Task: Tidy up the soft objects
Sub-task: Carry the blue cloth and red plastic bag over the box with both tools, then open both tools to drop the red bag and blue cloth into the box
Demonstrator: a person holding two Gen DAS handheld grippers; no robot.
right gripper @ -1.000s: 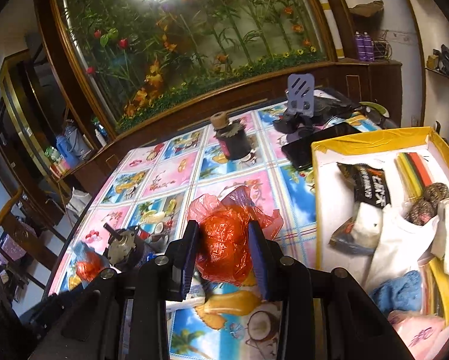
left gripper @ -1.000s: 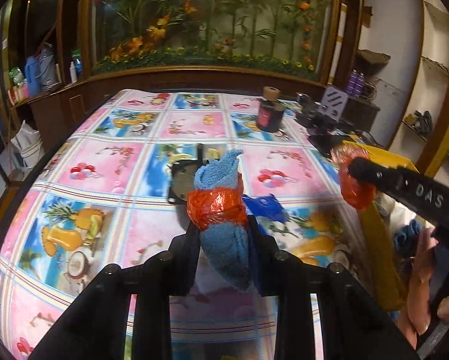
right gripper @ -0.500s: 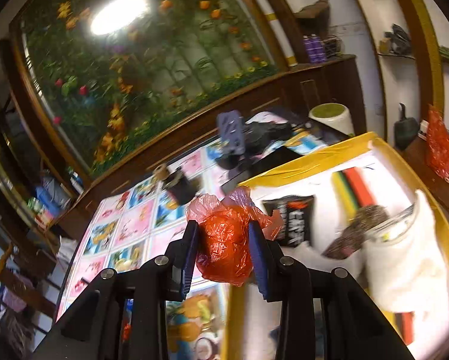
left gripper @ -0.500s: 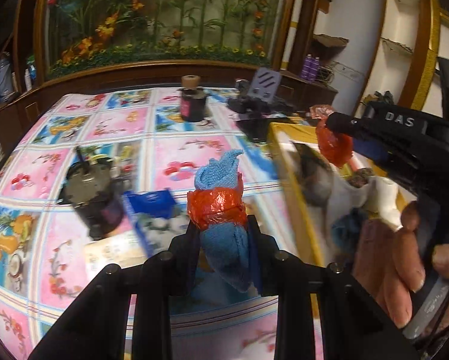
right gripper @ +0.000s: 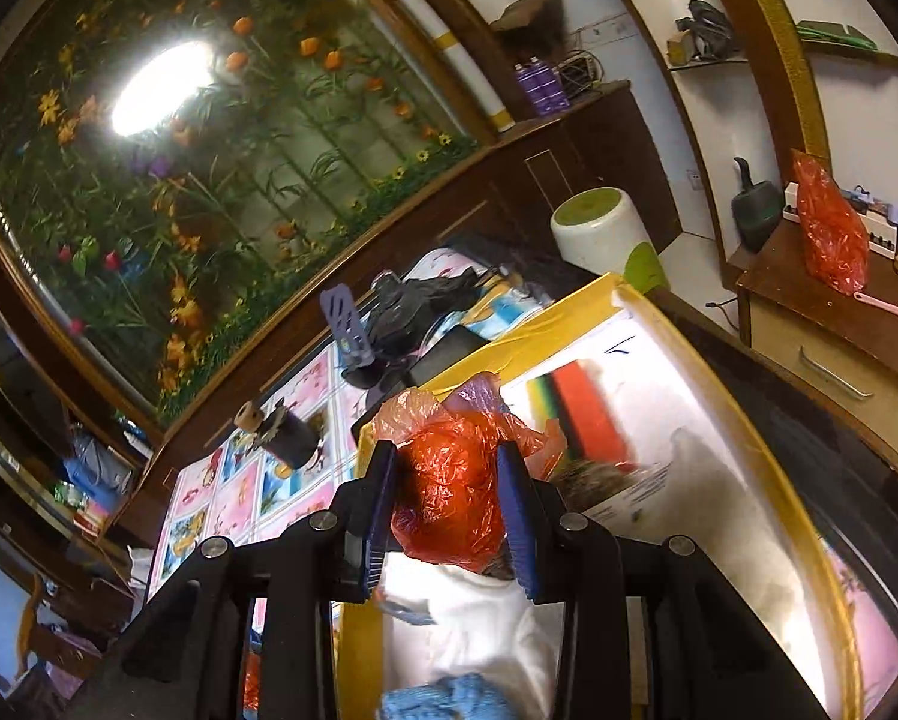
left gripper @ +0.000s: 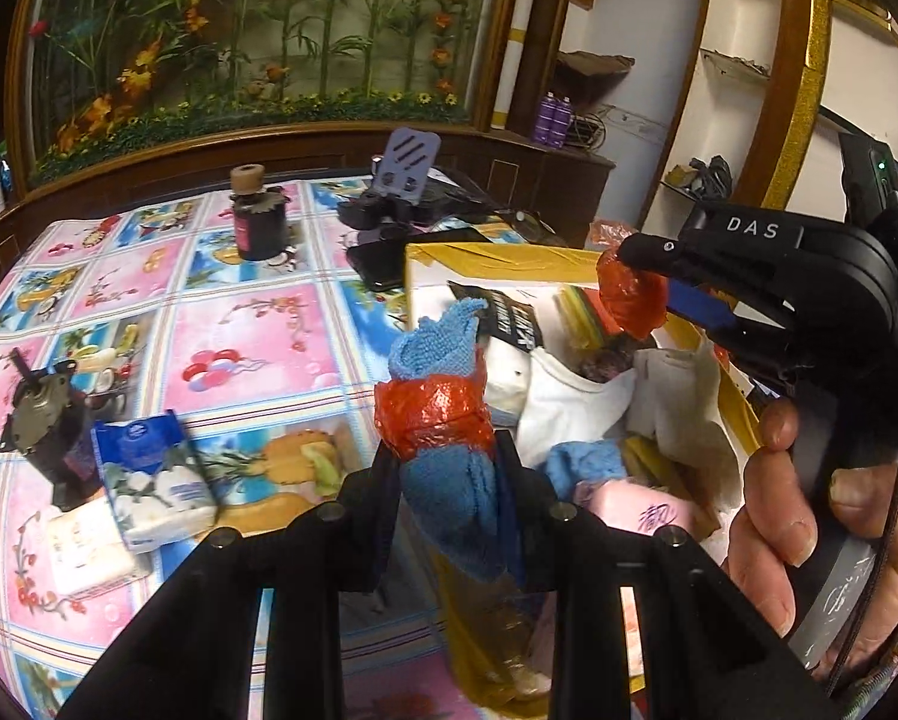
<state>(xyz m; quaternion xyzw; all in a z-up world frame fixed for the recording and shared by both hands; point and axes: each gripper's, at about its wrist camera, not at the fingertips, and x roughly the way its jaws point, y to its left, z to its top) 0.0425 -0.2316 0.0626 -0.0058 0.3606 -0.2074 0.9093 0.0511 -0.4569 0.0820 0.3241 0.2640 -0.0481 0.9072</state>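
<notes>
As I carry loads over yellow-rimmed box (left gripper: 425,258) for sorting: left hand-held gripper (left gripper: 449,480) clamped on blue cloth (left gripper: 449,498), right hand-held gripper (right gripper: 449,498) clamped on red plastic bag (right gripper: 449,498).

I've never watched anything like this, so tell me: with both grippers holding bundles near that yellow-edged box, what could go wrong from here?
1. The box already looks crowded with white cloth and other items, so a dropped bundle might roll off the pile.
2. The left gripper pinches the blue towel low down; its red plastic band could slip off on release.
3. The right gripper squeezes a crinkly red plastic bag, which might cling to a pad.
</notes>
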